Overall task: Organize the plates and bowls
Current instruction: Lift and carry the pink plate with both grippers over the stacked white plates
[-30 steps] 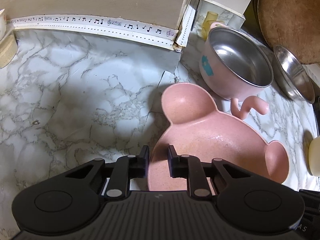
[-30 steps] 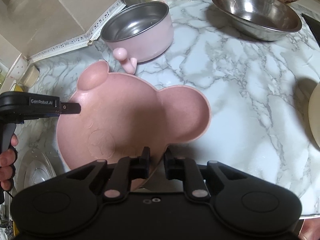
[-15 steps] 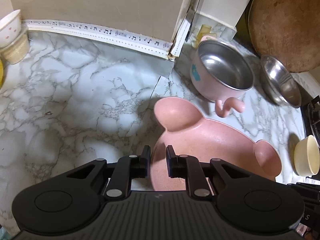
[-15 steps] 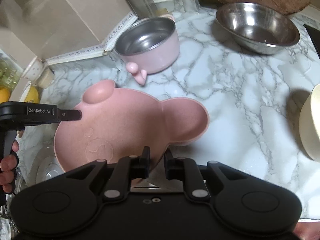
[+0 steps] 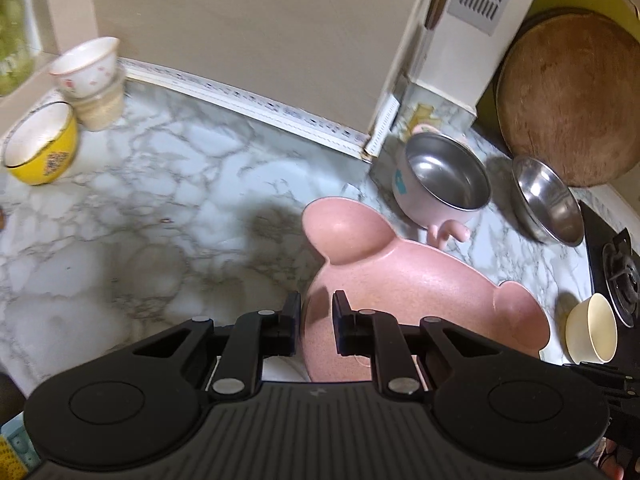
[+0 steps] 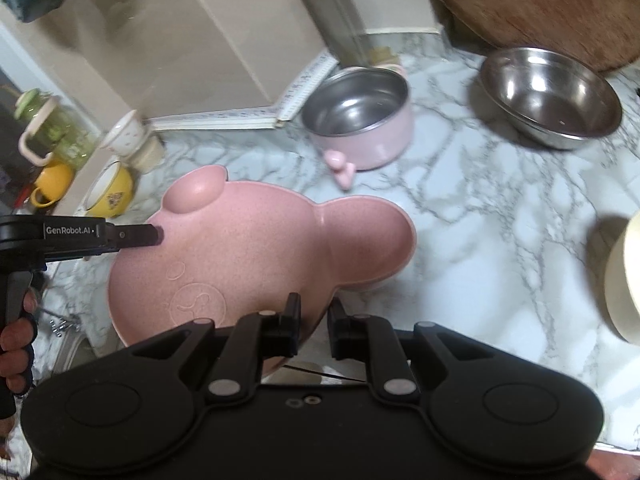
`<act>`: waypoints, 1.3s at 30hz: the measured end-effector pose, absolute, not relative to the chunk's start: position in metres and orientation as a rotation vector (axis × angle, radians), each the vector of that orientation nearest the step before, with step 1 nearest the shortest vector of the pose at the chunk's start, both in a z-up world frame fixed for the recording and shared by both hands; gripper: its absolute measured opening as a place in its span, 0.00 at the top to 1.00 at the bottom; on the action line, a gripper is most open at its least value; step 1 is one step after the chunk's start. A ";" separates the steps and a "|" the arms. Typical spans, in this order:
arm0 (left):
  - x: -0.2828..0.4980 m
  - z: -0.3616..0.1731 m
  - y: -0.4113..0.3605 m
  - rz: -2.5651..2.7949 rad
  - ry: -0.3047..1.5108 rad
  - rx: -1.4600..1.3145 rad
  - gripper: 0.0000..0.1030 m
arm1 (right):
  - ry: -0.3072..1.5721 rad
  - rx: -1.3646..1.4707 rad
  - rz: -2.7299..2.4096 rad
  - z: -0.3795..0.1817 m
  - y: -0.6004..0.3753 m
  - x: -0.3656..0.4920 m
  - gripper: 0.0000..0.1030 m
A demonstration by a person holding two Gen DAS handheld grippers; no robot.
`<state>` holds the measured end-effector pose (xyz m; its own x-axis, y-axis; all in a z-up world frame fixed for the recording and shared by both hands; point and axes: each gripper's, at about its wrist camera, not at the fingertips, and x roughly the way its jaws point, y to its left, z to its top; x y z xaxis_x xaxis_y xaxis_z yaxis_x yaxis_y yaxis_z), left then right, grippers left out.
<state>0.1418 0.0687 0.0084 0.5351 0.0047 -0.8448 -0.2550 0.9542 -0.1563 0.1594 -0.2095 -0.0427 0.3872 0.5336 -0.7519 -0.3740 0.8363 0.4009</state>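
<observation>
Both tools level, left tool [image 5: 316, 314] and right tool [image 6: 313, 320] clamping pink plate [image 6: 256, 256] rim

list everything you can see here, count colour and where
mouse-ear plate: 1, pink, held over counter centre
handled bowl: 1, pink with steel inside, behind plate
steel bowl: 1, silver, back right
cream bowl: 1, right edge
yellow bowl: 1, back left
stacked cups: 2, white over beige, by wall
round board: 1, brown, leaning back right
counter: 1, white marble
left gripper: 1, black, clamps plate rim
right gripper: 1, black, clamps plate rim
</observation>
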 end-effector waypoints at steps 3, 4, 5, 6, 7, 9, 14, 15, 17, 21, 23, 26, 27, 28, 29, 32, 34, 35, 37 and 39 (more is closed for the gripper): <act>0.127 0.016 0.077 0.190 0.982 -0.287 0.85 | 1.017 0.166 0.624 -0.038 -0.201 0.157 0.86; 0.121 0.017 0.079 0.204 0.977 -0.290 0.85 | 1.014 0.159 0.638 -0.036 -0.198 0.155 0.86; 0.115 0.019 0.082 0.217 0.971 -0.292 0.85 | 1.014 0.148 0.656 -0.035 -0.193 0.154 0.86; 0.110 0.020 0.086 0.232 0.966 -0.298 0.85 | 1.017 0.143 0.670 -0.034 -0.189 0.154 0.86; 0.103 0.021 0.089 0.244 0.963 -0.302 0.85 | 1.021 0.139 0.683 -0.033 -0.185 0.153 0.86; 0.090 0.022 0.097 0.269 0.953 -0.311 0.85 | 1.030 0.123 0.715 -0.032 -0.175 0.150 0.86; 0.056 0.022 0.118 0.343 0.934 -0.362 0.85 | 1.035 0.066 0.795 -0.028 -0.149 0.143 0.86; 0.050 0.022 0.121 0.359 0.930 -0.367 0.85 | 1.035 0.054 0.810 -0.027 -0.144 0.142 0.86; 0.038 0.021 0.127 0.390 0.921 -0.377 0.85 | 1.037 0.028 0.845 -0.028 -0.132 0.139 0.86; 0.014 0.018 0.139 0.440 0.919 -0.398 0.85 | 1.037 -0.012 0.896 -0.028 -0.112 0.133 0.86; 0.003 0.016 0.143 0.461 0.918 -0.415 0.85 | 1.036 -0.036 0.920 -0.028 -0.102 0.130 0.86; -0.012 0.010 0.151 0.490 0.917 -0.447 0.85 | 1.040 -0.068 0.950 -0.030 -0.090 0.126 0.87; -0.016 0.007 0.153 0.498 0.918 -0.455 0.85 | 1.041 -0.083 0.960 -0.031 -0.085 0.124 0.87; -0.021 0.004 0.155 0.505 0.919 -0.464 0.85 | 1.042 -0.098 0.970 -0.033 -0.082 0.123 0.87; -0.024 0.001 0.156 0.514 0.924 -0.476 0.85 | 1.044 -0.108 0.975 -0.034 -0.078 0.122 0.87; -0.033 -0.009 0.156 0.526 0.932 -0.487 0.85 | 1.048 -0.148 0.991 -0.039 -0.070 0.119 0.87; -0.036 -0.016 0.154 0.531 0.942 -0.494 0.85 | 1.054 -0.169 0.995 -0.043 -0.066 0.119 0.87; -0.038 -0.020 0.154 0.534 0.945 -0.495 0.85 | 1.056 -0.178 0.996 -0.045 -0.065 0.118 0.87; -0.040 -0.026 0.153 0.537 0.952 -0.499 0.85 | 1.061 -0.195 1.001 -0.050 -0.062 0.118 0.87; -0.042 -0.032 0.151 0.548 0.952 -0.487 0.85 | 1.067 -0.207 1.010 -0.056 -0.060 0.118 0.87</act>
